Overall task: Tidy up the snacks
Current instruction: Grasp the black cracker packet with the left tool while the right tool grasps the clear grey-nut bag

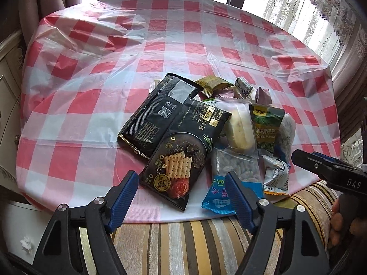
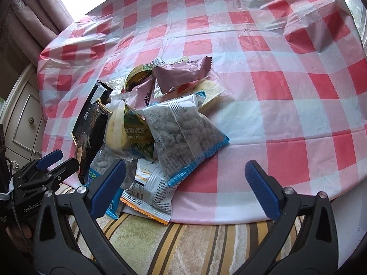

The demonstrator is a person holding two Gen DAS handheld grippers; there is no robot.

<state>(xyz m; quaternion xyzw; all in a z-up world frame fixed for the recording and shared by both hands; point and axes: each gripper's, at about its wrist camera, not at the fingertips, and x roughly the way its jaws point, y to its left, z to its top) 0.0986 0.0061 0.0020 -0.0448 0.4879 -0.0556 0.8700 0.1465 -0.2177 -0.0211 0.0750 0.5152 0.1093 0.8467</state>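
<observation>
A pile of snack packets lies near the front edge of the checked table (image 1: 96, 96). In the left wrist view a black cracker packet (image 1: 183, 146) lies over a second black packet (image 1: 158, 110), with a green pea packet (image 1: 266, 128), a clear bun packet (image 1: 240, 128) and a blue-edged clear packet (image 1: 236, 178) to the right. My left gripper (image 1: 182, 194) is open and empty, just short of the black cracker packet. My right gripper (image 2: 185, 185) is open and empty, in front of a blue-edged packet of dark pieces (image 2: 183, 133). A pink packet (image 2: 181, 71) lies behind.
A striped cushion (image 1: 183, 240) lies below the table's front edge. The red-and-white plastic cloth (image 2: 275, 68) covers the round table. A white cabinet (image 2: 25, 119) stands at the left, with curtains and a window (image 1: 298, 6) behind. The right gripper (image 1: 325, 169) shows at the left wrist view's right edge.
</observation>
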